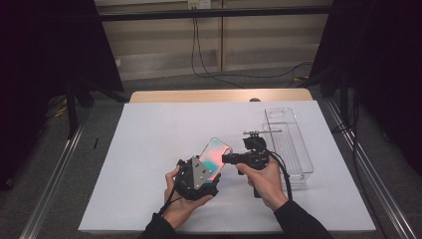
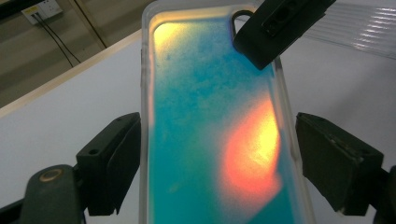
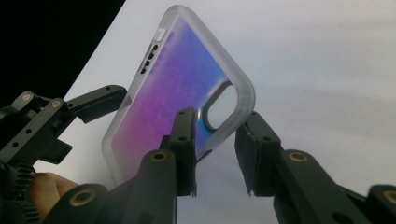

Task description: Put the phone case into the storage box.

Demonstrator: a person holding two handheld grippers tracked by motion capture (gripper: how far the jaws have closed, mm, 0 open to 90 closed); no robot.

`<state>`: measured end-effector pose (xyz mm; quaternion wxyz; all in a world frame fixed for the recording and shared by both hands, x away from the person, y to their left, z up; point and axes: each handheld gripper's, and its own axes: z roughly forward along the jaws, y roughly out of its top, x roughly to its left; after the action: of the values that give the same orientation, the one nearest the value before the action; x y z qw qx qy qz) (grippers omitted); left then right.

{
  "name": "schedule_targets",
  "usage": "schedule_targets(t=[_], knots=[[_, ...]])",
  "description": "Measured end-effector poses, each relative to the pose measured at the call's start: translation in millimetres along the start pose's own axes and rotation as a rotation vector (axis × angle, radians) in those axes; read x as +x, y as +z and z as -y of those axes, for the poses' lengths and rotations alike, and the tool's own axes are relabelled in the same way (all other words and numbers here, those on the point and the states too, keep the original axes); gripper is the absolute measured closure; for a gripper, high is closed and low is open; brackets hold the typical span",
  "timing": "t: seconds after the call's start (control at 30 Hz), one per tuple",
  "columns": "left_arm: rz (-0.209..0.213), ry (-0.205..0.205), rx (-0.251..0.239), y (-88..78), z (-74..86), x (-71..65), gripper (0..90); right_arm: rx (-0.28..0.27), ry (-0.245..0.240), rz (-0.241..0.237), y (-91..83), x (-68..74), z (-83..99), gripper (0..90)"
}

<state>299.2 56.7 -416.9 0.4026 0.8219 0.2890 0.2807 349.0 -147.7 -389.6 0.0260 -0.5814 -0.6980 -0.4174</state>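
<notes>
1. The phone case (image 1: pixel 215 154) is held up above the desk (image 1: pixel 149 149), between the two hands, near the middle of the desk's front half. Its back is an iridescent sheet, teal with an orange patch, set in a frosted see-through rim.
2. It looks light and thin, likely a little bendy at the rim and slick on the glossy back. The long edges seem the safest place to take hold; the corner by the camera cut-out looks weakest.
3. The left tongs (image 2: pixel 215 158) are clenched on the case's two long edges.
4. The right tongs (image 3: pixel 215 140) straddle the corner by the camera cut-out. I judge them not yet pressing, since a gap shows beside one pad.
5. A clear plastic bin (image 1: pixel 288 144) stands on the desk to the right, apart from the case, and looks empty.
</notes>
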Motion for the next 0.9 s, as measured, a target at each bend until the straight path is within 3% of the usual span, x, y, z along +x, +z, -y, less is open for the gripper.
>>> schedule_targets(t=[0.63,0.73,0.77,0.83,0.9], knots=[[-0.030,0.004,0.012,6.0,2.3,-0.5,16.9,-0.044,0.051,-0.018,-2.7,0.9,0.1,78.9],[-0.036,-0.012,0.016,9.6,3.4,0.7,16.5,-0.054,0.050,-0.048,-4.7,2.9,0.1,82.8],[-0.033,-0.023,0.019,11.6,3.7,1.9,16.3,-0.058,0.052,-0.067,-5.1,4.0,0.1,83.1],[-0.025,-0.038,0.023,14.5,4.4,3.4,15.1,-0.059,0.038,-0.060,-5.3,6.2,0.0,83.5],[0.009,-0.052,0.027,16.6,4.4,4.6,14.6,-0.057,0.031,-0.066,-5.0,6.5,0.1,84.3]])
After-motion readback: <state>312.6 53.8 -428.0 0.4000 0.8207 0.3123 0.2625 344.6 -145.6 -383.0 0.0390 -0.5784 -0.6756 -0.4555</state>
